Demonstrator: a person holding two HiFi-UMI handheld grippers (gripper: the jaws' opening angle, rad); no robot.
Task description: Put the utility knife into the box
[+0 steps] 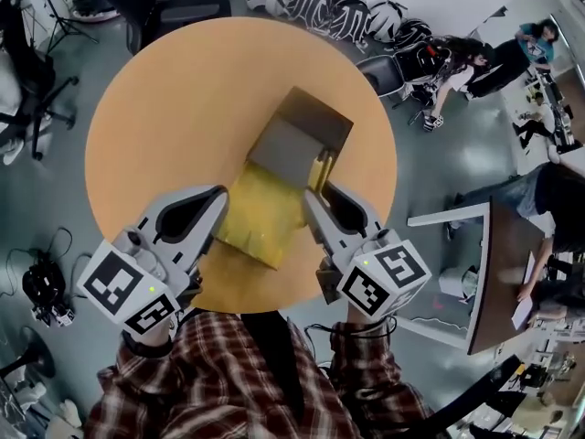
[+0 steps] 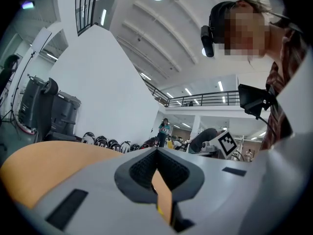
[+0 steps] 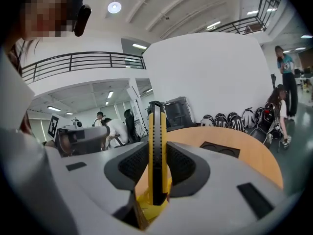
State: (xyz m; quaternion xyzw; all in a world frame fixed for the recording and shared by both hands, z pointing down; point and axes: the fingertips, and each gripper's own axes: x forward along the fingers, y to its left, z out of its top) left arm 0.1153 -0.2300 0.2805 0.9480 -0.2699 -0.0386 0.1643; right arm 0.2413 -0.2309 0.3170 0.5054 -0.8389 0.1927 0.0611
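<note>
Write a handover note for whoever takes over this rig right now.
Left claw: shut on a box flap, holding it open.
Right claw: shut on the utility knife, held upright at the right edge of the box.
The box sits open on the round table.
Done: knife gripped, box open.
Left: lower the knife into the box and release it.

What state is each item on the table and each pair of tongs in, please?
Brown cardboard box with yellow lining: open, flaps out.
Yellow-and-black utility knife: upright, gripped.
Left tongs: shut on a box flap.
Right tongs: shut on the utility knife.
</note>
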